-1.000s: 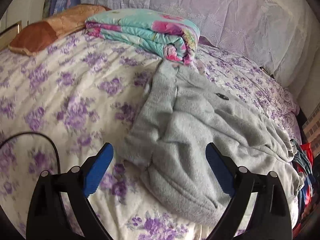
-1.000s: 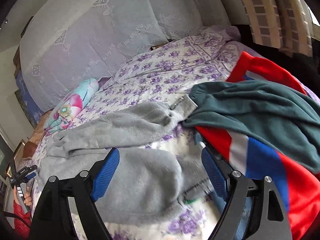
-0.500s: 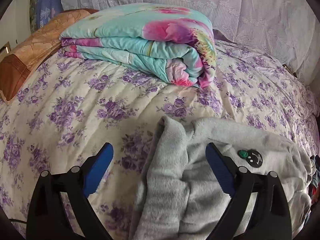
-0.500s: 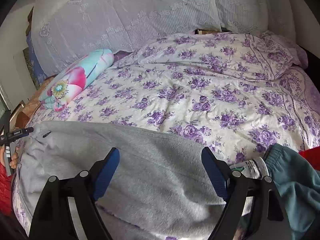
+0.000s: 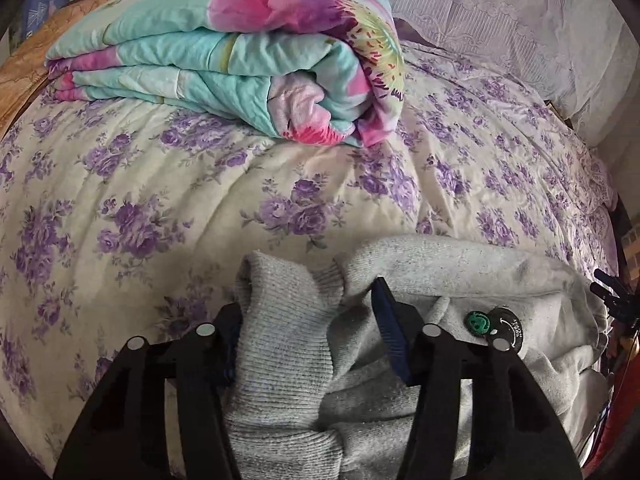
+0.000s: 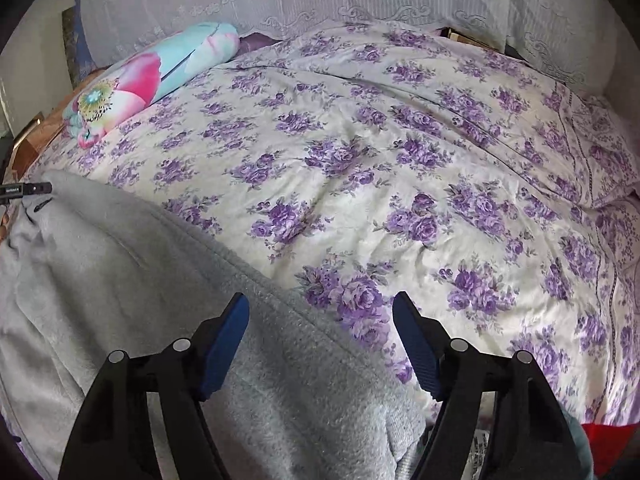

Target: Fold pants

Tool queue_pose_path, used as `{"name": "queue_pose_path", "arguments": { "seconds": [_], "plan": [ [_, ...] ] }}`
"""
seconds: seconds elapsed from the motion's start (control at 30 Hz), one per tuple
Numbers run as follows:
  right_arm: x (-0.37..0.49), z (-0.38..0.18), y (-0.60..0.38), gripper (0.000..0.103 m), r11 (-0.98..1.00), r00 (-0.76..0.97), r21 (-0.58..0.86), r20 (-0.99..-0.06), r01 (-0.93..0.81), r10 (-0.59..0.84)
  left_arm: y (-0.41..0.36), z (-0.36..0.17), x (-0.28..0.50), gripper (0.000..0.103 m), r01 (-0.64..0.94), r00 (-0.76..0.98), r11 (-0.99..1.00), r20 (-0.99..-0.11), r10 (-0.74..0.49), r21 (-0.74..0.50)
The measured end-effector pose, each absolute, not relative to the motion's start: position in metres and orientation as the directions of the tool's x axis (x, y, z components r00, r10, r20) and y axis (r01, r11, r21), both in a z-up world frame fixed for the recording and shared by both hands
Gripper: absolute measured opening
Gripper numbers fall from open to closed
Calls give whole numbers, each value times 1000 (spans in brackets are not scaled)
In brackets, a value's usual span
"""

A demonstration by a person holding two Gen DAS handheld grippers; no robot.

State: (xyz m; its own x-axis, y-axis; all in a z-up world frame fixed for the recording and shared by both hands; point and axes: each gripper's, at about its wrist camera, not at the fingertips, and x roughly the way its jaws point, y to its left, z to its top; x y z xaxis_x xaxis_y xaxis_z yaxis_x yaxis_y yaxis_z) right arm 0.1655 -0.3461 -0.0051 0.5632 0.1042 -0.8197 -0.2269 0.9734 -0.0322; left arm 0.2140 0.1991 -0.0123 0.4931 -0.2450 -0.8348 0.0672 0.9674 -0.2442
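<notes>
Grey fleece pants [image 5: 460, 272] lie on the flowered bedspread [image 5: 160, 184], with a round badge [image 5: 506, 330] near the waist. My left gripper [image 5: 306, 300] is closing on the ribbed waistband [image 5: 280, 320], which bunches up between its blue pads. In the right wrist view the pants [image 6: 120, 280] stretch off to the left. My right gripper [image 6: 320, 298] hangs over their far edge, jaws closing. That edge runs between the fingers, and the pads [image 6: 416, 348] do not press on it.
A folded turquoise and pink quilt [image 5: 240, 60] lies at the head of the bed, in front of lace-covered pillows [image 5: 520, 20]. A brown pillow [image 5: 24, 76] is at the far left. Red cloth [image 6: 608, 440] shows at the lower right.
Both grippers moved forward across the pants to their far edge. The left jaws narrowed onto the ribbed waistband. The right jaws narrowed a little; the green and red garments slid out of view.
</notes>
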Motion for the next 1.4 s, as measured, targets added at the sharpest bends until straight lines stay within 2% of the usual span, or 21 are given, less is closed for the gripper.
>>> {"name": "queue_pose_path", "arguments": {
  "seconds": [0.07,0.13,0.17,0.2,0.23,0.27,0.5,0.7,0.77,0.8,0.87,1.03,1.13,1.27,1.4],
  "plan": [
    [171,-11,-339,63,965,544,-50,-833,-257,102,202,-11,213,43,61,502,964,-827,-255,-260],
    [174,-18,-330,51,955,522,-64,-847,-290,101,204,-10,213,39,57,505,961,-823,-260,-269],
    [175,-22,-326,37,950,507,-63,-855,-306,106,205,-9,213,37,56,506,961,-822,-262,-272],
    [173,-24,-322,28,947,501,-63,-859,-314,109,205,-7,212,36,56,509,961,-820,-261,-271],
    [170,-24,-319,23,945,505,-72,-857,-320,105,205,-5,210,34,57,512,962,-819,-259,-268],
    [165,-22,-315,13,943,512,-82,-853,-324,101,205,-1,209,32,59,516,962,-817,-258,-266],
    [105,46,-318,11,967,668,-73,-736,-243,112,206,38,181,27,93,584,951,-758,-292,-294],
    [2,83,-319,11,971,754,-49,-639,-235,150,222,66,121,27,154,633,920,-679,-372,-361],
    [-36,78,-318,11,974,764,-38,-627,-224,151,230,63,96,33,160,631,910,-669,-393,-383],
    [-51,73,-318,11,976,768,-30,-622,-218,152,233,59,84,43,145,627,913,-678,-383,-382],
    [-79,63,-319,11,979,770,-10,-620,-202,152,244,52,59,53,77,620,924,-708,-338,-374],
    [-108,35,-324,11,983,751,56,-638,-174,169,254,45,-1,58,55,603,853,-664,-442,-518],
    [-110,28,-325,11,984,751,80,-637,-162,176,237,42,-10,73,39,595,824,-650,-473,-565],
    [-113,31,-323,11,984,762,68,-625,-163,169,221,31,-4,74,-32,595,857,-698,-397,-514],
    [-116,32,-322,11,984,763,62,-624,-168,169,231,20,-5,74,-66,584,818,-687,-433,-571]
  ]
}}
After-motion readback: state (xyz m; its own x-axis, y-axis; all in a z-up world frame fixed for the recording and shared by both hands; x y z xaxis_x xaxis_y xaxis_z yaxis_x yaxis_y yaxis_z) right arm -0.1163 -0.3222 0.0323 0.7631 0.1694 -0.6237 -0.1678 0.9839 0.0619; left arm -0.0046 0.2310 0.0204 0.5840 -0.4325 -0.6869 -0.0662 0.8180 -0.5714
